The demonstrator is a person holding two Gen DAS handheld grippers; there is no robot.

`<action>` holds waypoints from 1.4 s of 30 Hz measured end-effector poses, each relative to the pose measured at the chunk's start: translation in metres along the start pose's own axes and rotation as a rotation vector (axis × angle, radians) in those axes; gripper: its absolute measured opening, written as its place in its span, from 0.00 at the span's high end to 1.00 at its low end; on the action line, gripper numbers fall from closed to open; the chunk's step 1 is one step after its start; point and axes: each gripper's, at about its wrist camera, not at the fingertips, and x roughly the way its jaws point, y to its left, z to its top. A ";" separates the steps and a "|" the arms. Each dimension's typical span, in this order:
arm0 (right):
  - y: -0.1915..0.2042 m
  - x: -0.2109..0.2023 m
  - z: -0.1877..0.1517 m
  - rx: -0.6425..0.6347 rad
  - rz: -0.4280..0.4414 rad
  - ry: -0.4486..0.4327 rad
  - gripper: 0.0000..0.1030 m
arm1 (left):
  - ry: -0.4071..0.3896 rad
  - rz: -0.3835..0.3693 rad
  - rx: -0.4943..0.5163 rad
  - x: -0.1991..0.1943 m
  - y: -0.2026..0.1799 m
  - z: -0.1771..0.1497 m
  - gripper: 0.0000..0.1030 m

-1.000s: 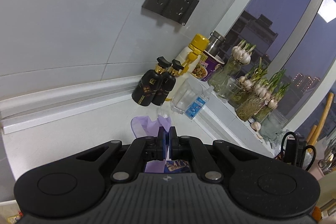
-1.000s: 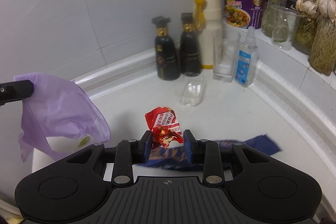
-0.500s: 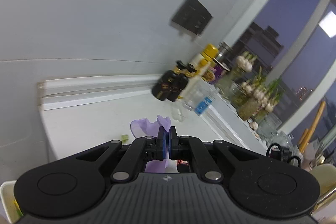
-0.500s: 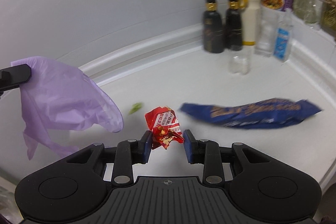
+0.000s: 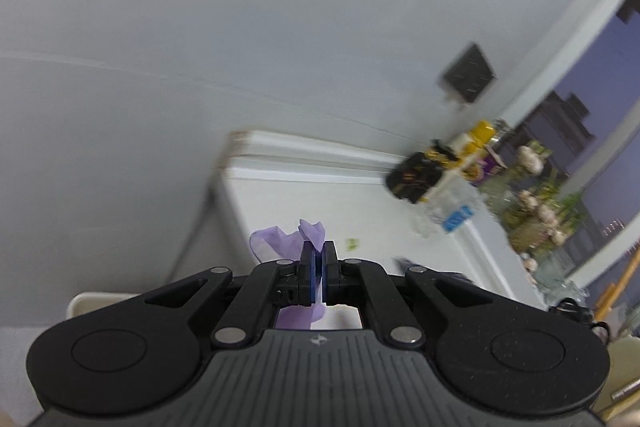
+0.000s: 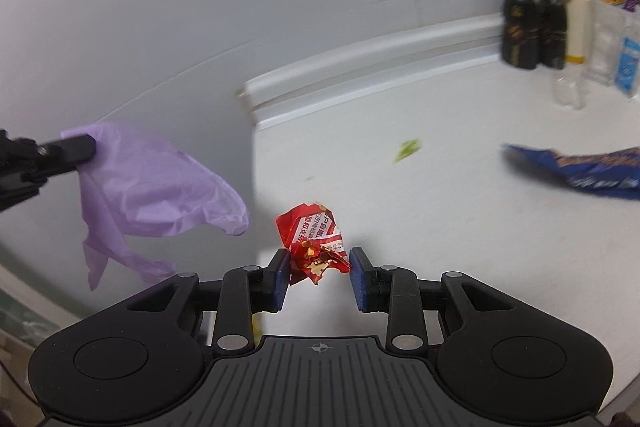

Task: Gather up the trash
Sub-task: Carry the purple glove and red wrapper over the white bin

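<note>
Right wrist: R gripper [image 6: 318, 273] jaws clamp red wrapper [image 6: 312, 243]; L gripper [image 5: 319, 263] jaws pinch purple bag [image 6: 152, 187].

right gripper [image 6: 318, 277] pinches red wrapper [image 6: 312, 241]; blurred, maybe chip bag [image 6: 580, 169] right.

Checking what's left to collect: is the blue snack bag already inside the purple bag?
No: the blue snack bag lies on the white counter, apart from the purple bag.
</note>
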 end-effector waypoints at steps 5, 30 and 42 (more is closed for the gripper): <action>0.024 0.014 -0.006 -0.033 0.037 0.048 0.71 | 0.013 0.071 -0.067 -0.005 0.032 -0.008 0.98; 0.118 0.165 -0.093 -0.265 -0.001 0.269 0.70 | 0.315 0.193 -0.132 0.096 0.151 -0.069 0.98; 0.124 0.268 -0.130 -0.338 -0.112 0.381 0.70 | 0.441 0.334 -0.060 0.180 0.191 -0.085 0.97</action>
